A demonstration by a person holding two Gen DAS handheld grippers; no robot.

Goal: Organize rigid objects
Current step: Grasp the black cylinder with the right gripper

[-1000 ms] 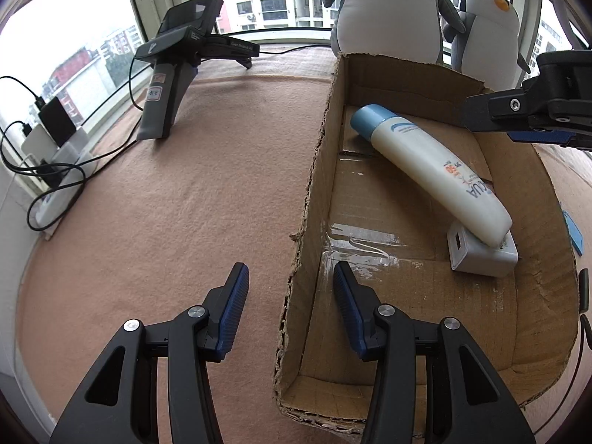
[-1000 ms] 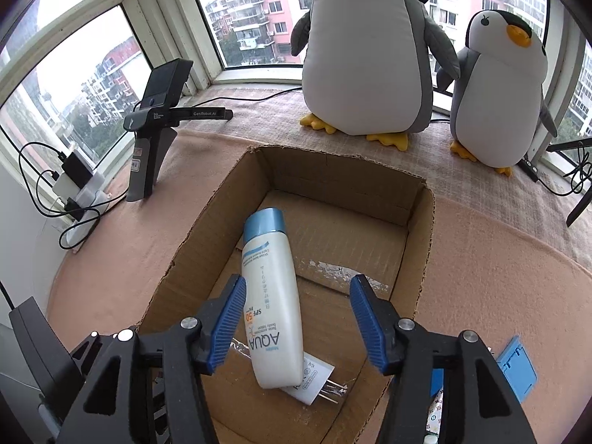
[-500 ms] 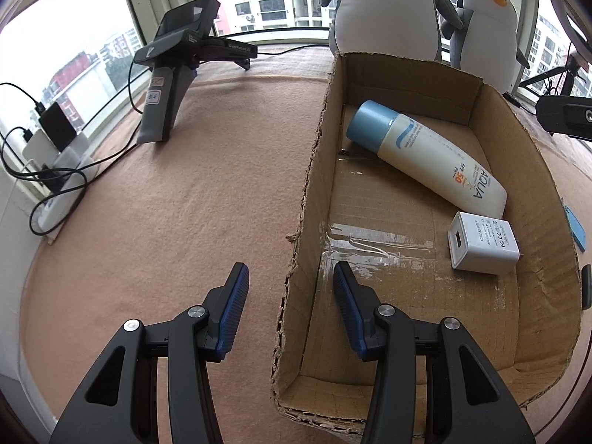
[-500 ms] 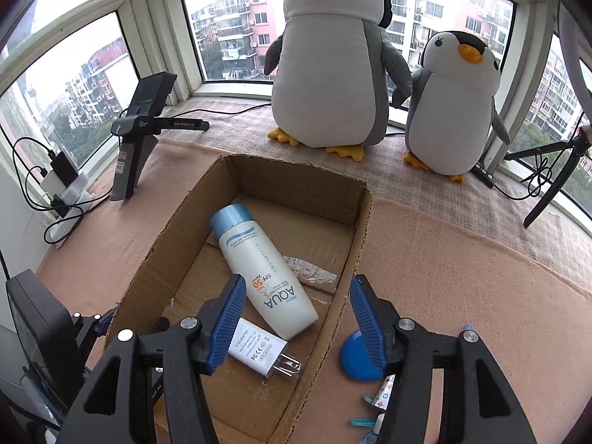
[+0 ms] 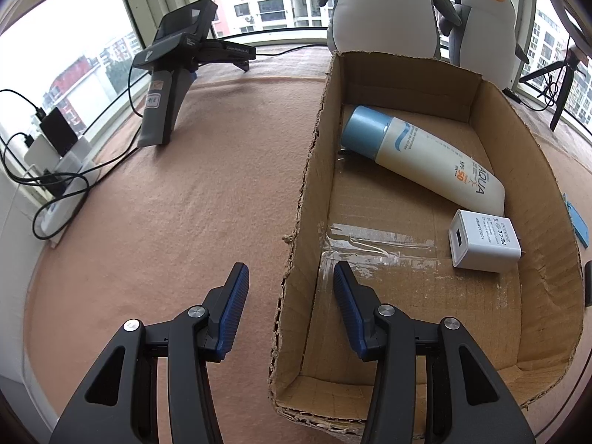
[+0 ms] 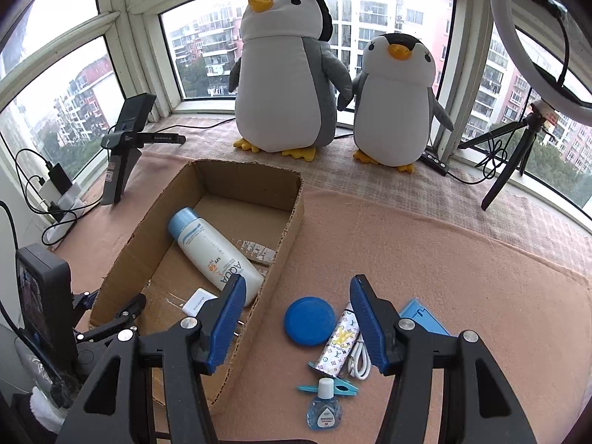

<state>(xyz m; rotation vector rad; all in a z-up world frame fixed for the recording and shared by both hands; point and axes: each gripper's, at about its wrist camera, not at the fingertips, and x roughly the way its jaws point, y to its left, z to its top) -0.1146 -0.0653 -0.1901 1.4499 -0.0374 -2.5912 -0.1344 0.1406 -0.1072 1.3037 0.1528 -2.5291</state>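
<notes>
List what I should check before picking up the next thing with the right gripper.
1. Right gripper empty, jaws apart: ok.
2. Sunscreen bottle and white charger inside the cardboard box: ok.
3. Bare floor left in the box: ok.
4. Blue round lid flat on the cloth, nothing on top: ok.
5. Patterned tube free of the white cable: not ok, they lie together.
6. Left gripper steadying the box: not ok, it straddles the wall without pressing.
</notes>
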